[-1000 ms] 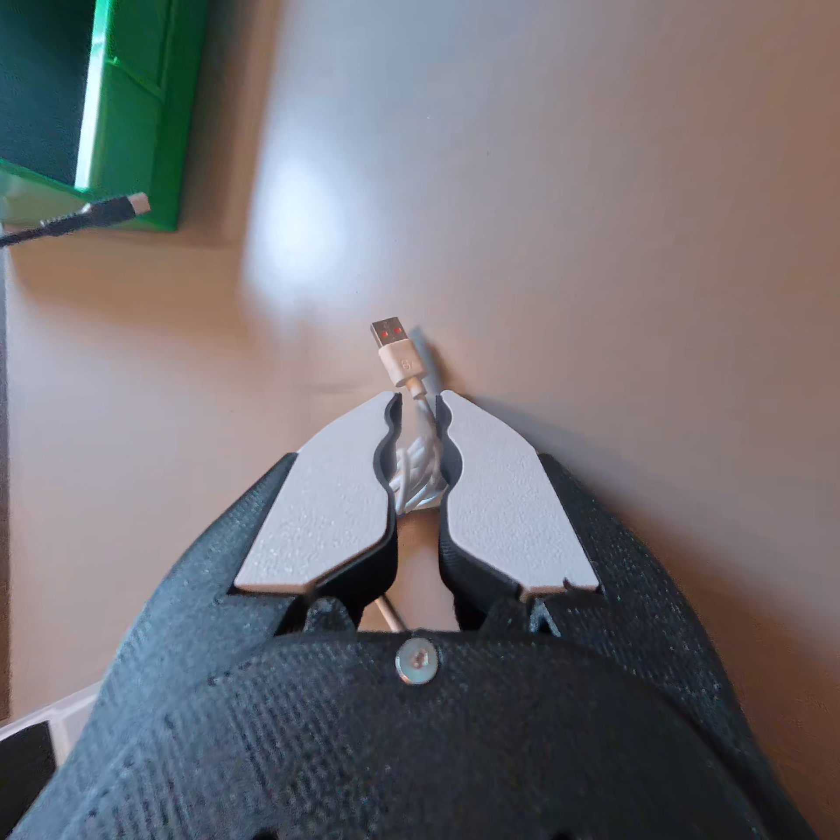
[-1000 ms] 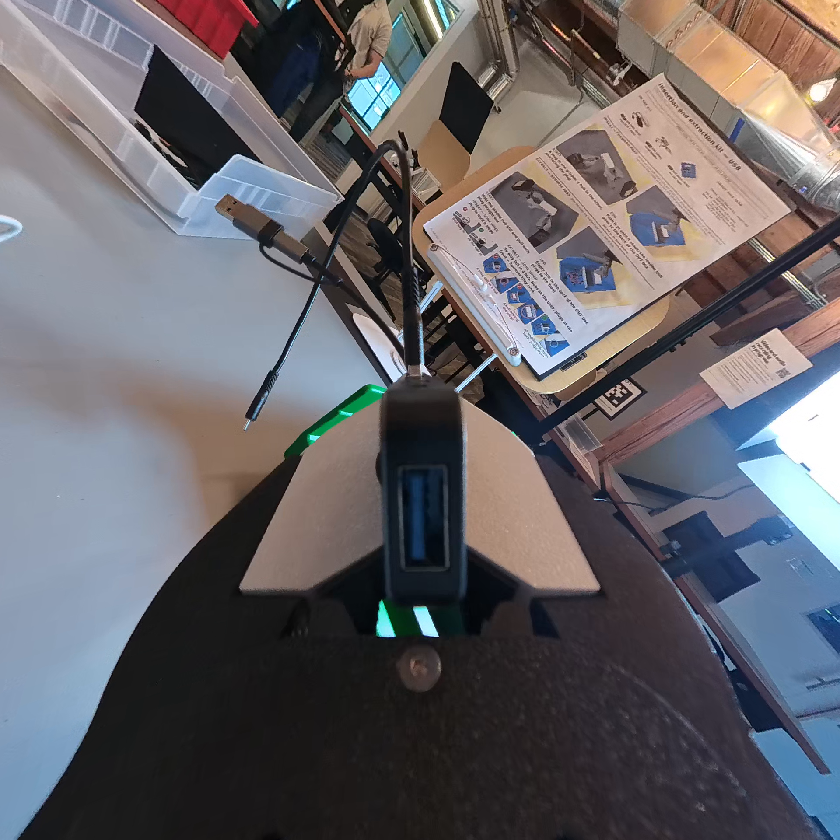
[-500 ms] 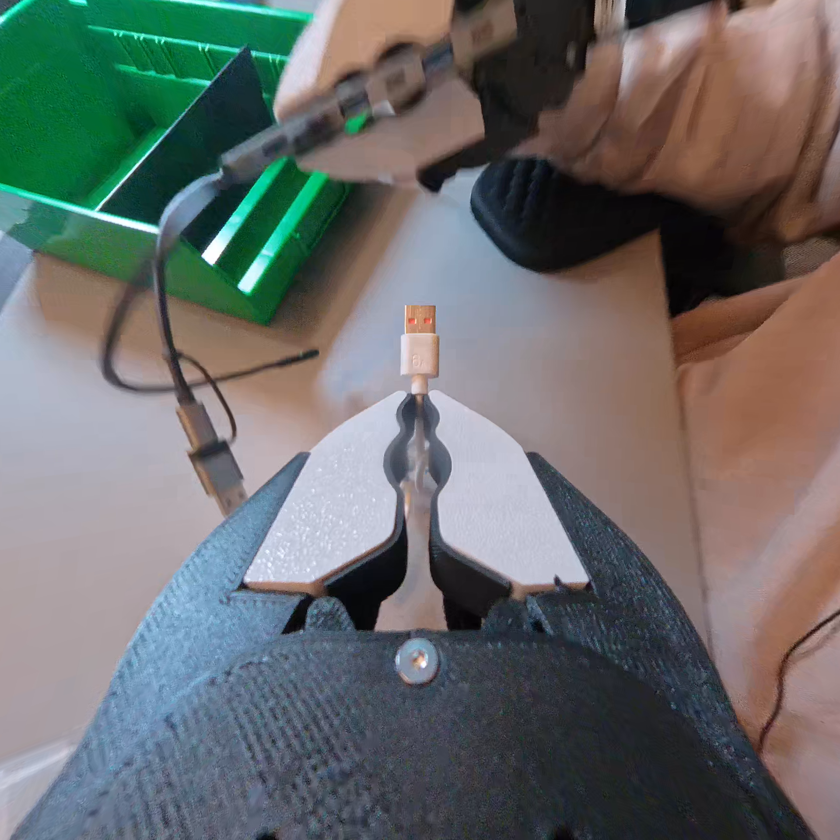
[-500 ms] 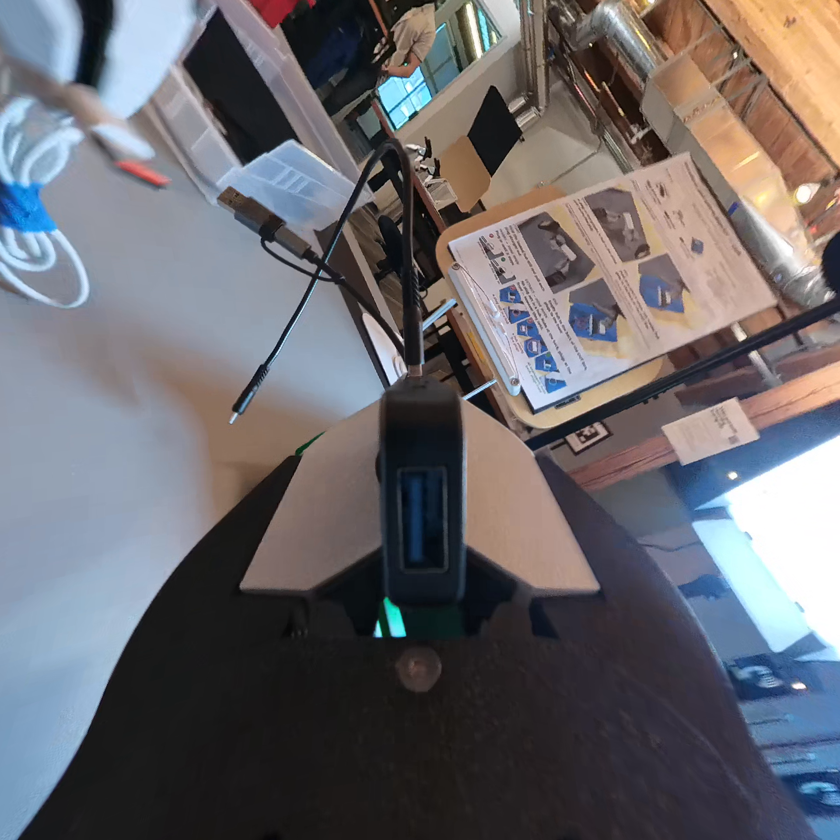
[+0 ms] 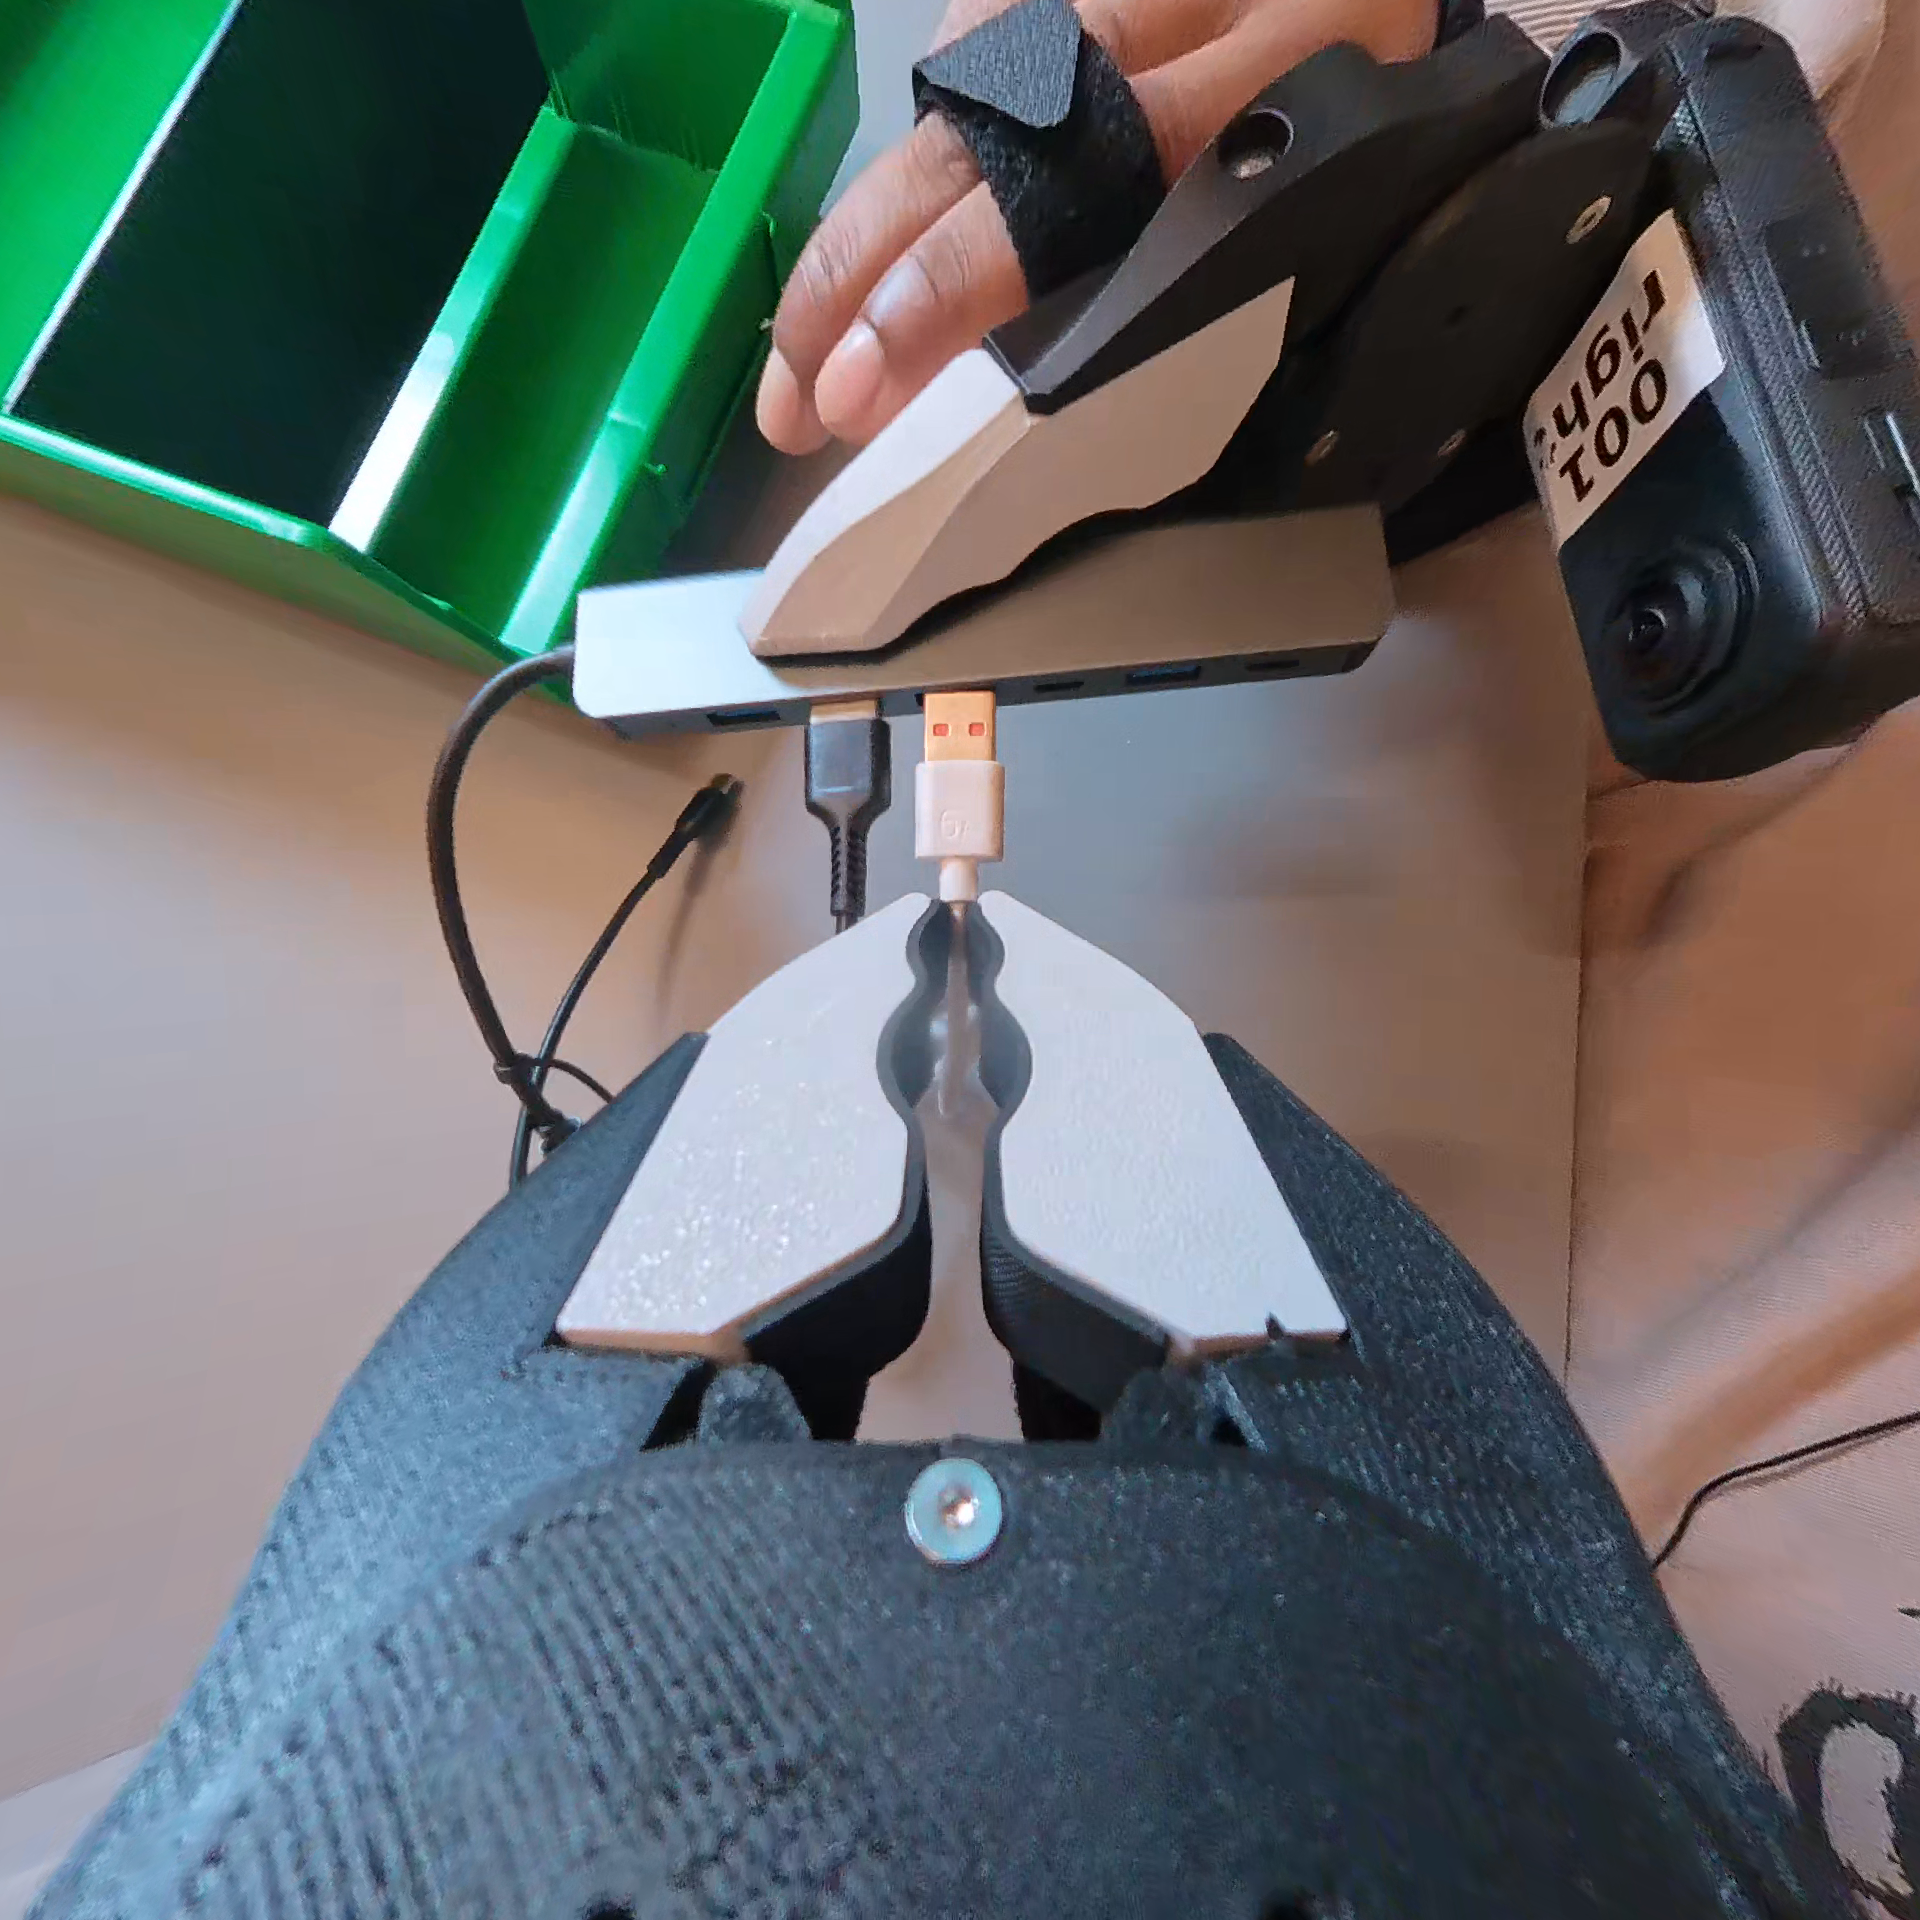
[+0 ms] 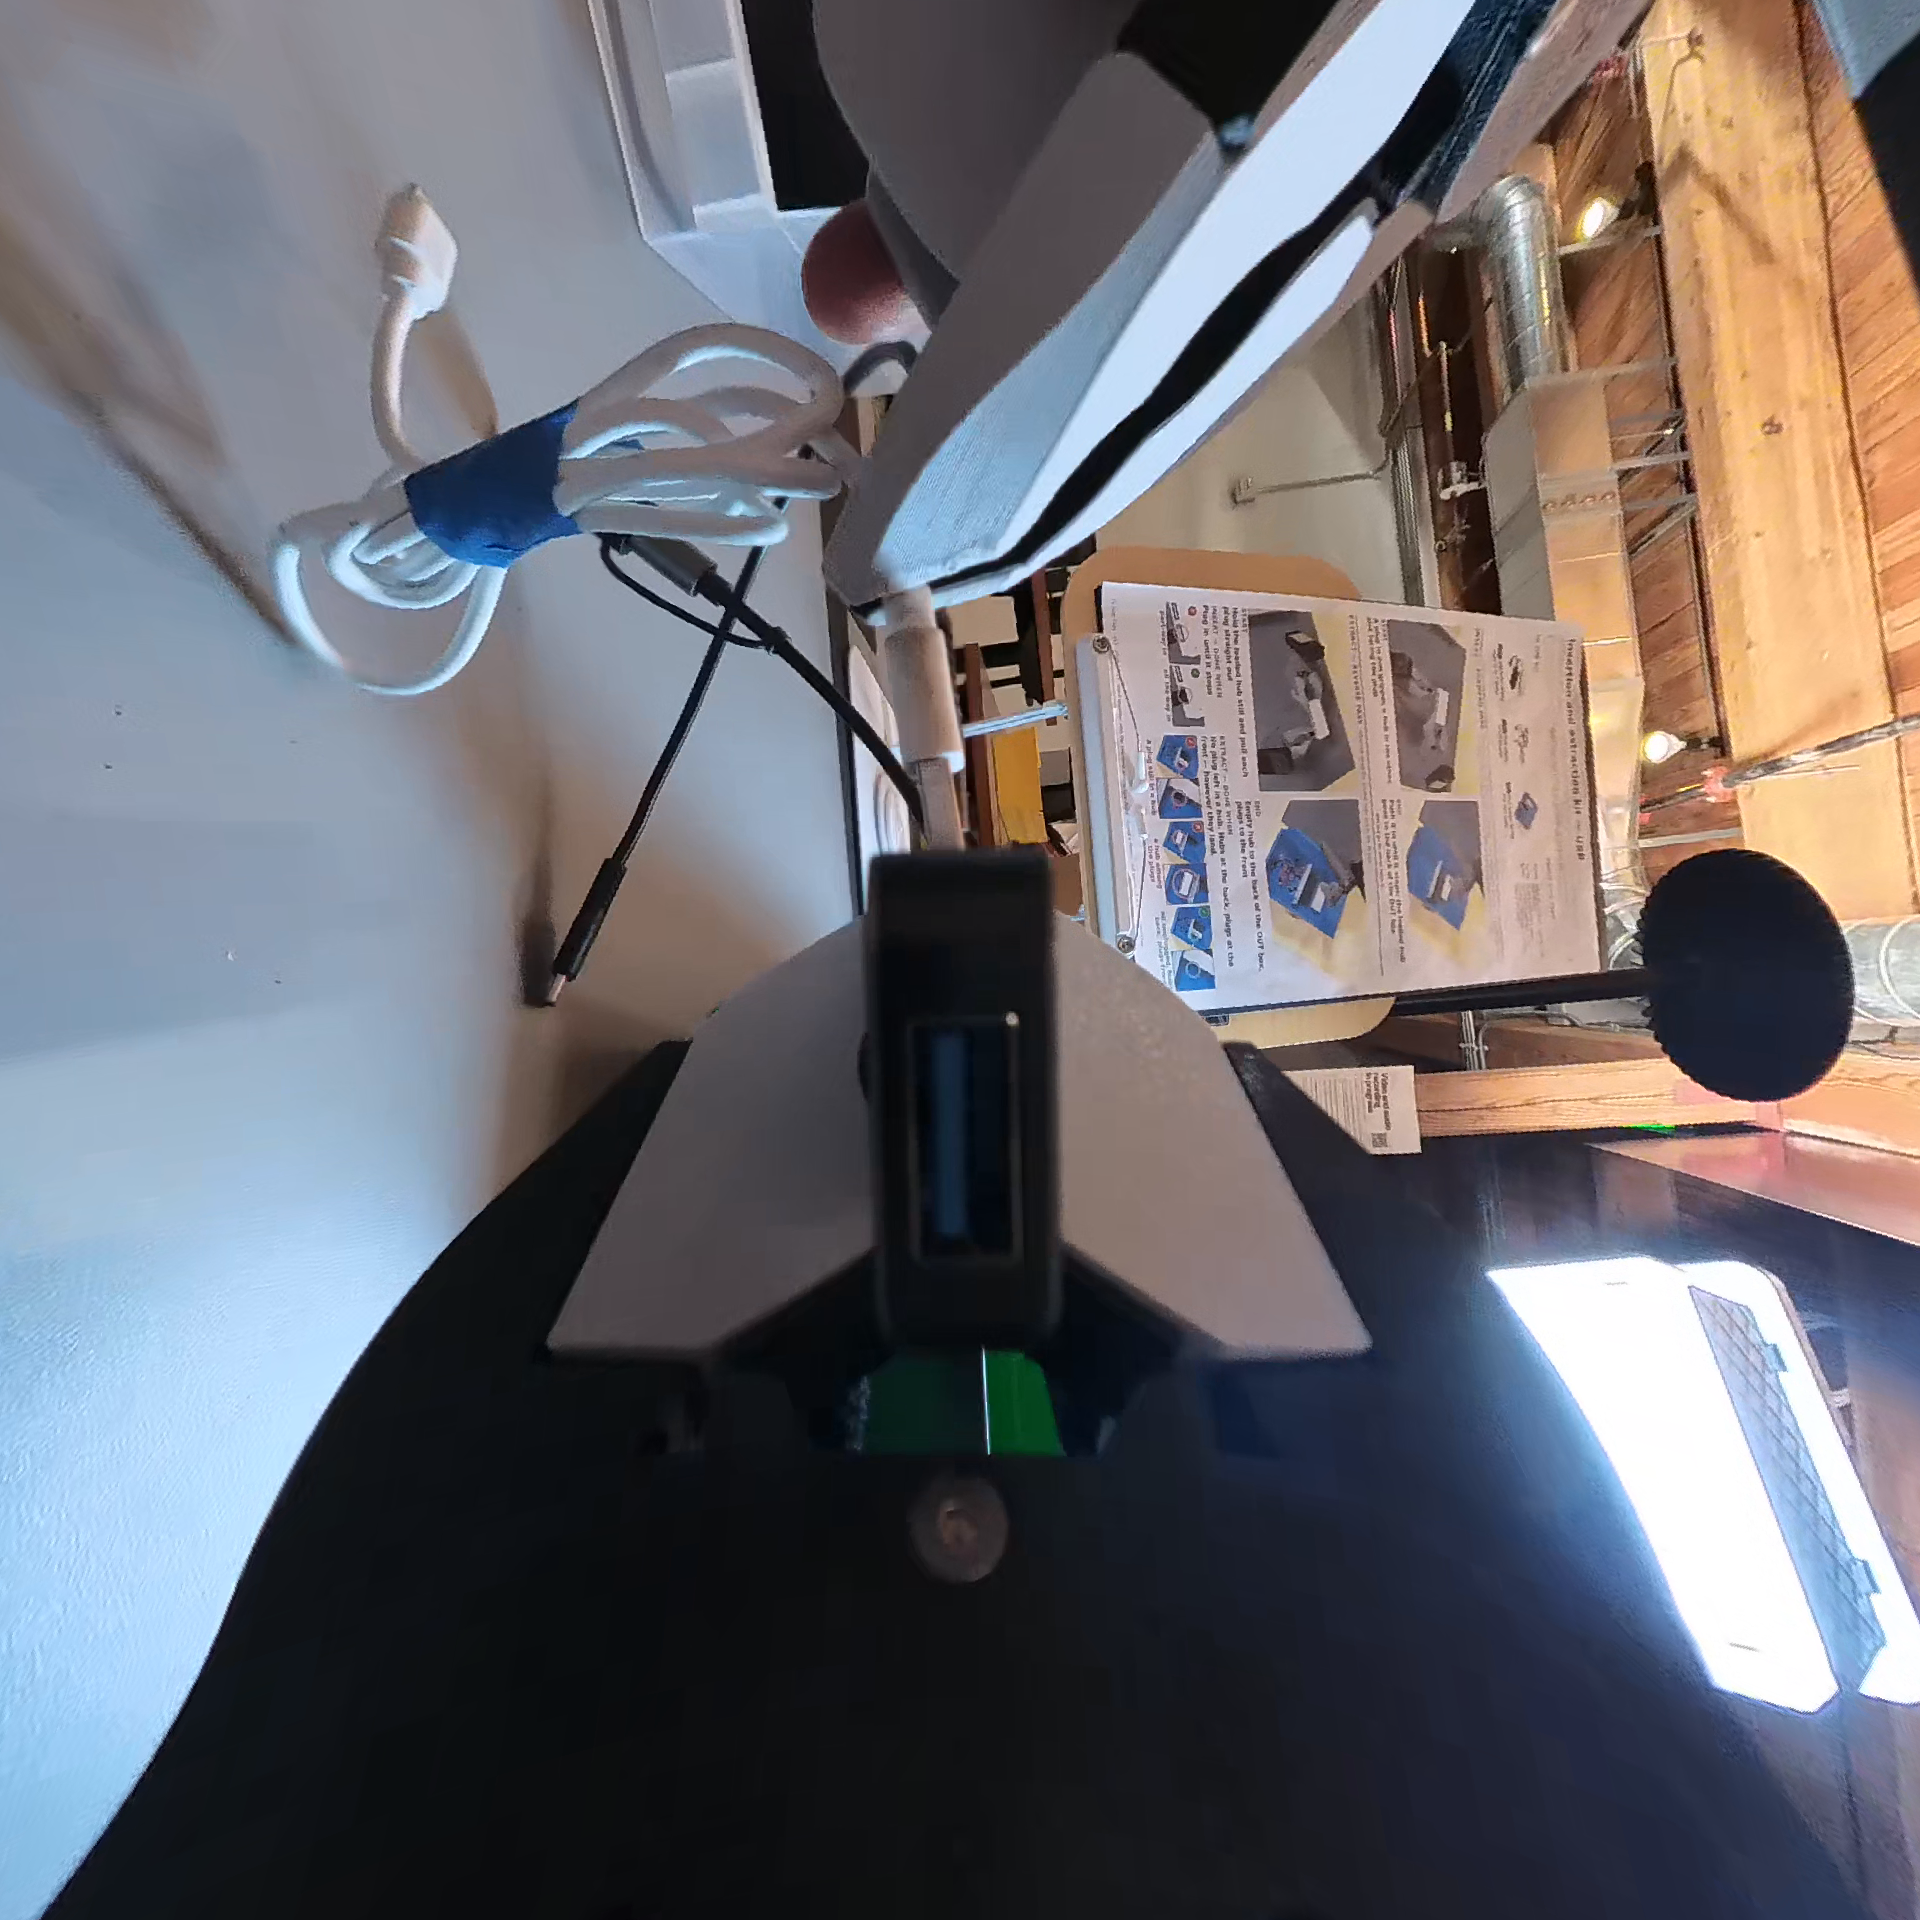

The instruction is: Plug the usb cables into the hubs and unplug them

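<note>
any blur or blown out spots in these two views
Left wrist view: white plug and hub are sharp, with only slight smear on the black cables. Right wrist view: bright window blown out, table edges smeared, hub end soft.

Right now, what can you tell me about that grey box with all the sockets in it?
The hub is a slim, flat grey bar, metal by its look, held level above the table between the right gripper's fingers. Its long edge carries a row of ports, some blue inside. A black plug sits in one; the white cable's orange-tipped plug, held by the left gripper, meets the port beside it. A black lead leaves its end.
</note>
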The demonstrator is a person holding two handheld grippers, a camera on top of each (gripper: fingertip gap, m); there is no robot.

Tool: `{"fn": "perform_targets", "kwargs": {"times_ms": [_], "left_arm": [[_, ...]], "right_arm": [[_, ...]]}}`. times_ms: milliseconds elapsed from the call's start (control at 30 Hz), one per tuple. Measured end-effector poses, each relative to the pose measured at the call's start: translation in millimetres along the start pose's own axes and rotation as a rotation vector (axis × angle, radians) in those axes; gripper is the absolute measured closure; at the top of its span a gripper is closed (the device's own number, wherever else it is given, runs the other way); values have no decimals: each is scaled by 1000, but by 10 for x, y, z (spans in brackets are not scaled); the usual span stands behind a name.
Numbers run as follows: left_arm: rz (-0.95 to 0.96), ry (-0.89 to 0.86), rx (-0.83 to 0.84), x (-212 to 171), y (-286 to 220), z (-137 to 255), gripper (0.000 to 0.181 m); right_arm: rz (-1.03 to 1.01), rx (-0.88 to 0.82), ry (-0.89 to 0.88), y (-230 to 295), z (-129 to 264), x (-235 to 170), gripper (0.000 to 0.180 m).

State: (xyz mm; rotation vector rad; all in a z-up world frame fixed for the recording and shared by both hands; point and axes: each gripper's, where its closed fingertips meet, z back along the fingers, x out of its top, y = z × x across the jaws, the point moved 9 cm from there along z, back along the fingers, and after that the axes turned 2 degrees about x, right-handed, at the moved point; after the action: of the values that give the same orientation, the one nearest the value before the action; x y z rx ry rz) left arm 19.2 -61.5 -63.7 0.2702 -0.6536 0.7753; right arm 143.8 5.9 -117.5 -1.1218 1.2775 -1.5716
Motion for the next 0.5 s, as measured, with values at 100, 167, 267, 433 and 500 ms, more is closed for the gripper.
{"fn": "perform_targets", "kwargs": {"times_ms": [100,167,267,433,500], "left_arm": [[-5,18,0,11,-5,2,177],[-10,30,5,20,-6,3,177],[-10,42,26,43,7,17,177],[0,45,53,98,23,0,177],[-1,31,51,117,24,-21,178]], "right_arm": [[7,-2,-1,8,0,4,167],[24,-7,7,11,3,13,166],[62,-16,20,26,1,33,168],[48,-37,66,8,-23,43,168],[33,-34,98,11,-33,42,168]]}}
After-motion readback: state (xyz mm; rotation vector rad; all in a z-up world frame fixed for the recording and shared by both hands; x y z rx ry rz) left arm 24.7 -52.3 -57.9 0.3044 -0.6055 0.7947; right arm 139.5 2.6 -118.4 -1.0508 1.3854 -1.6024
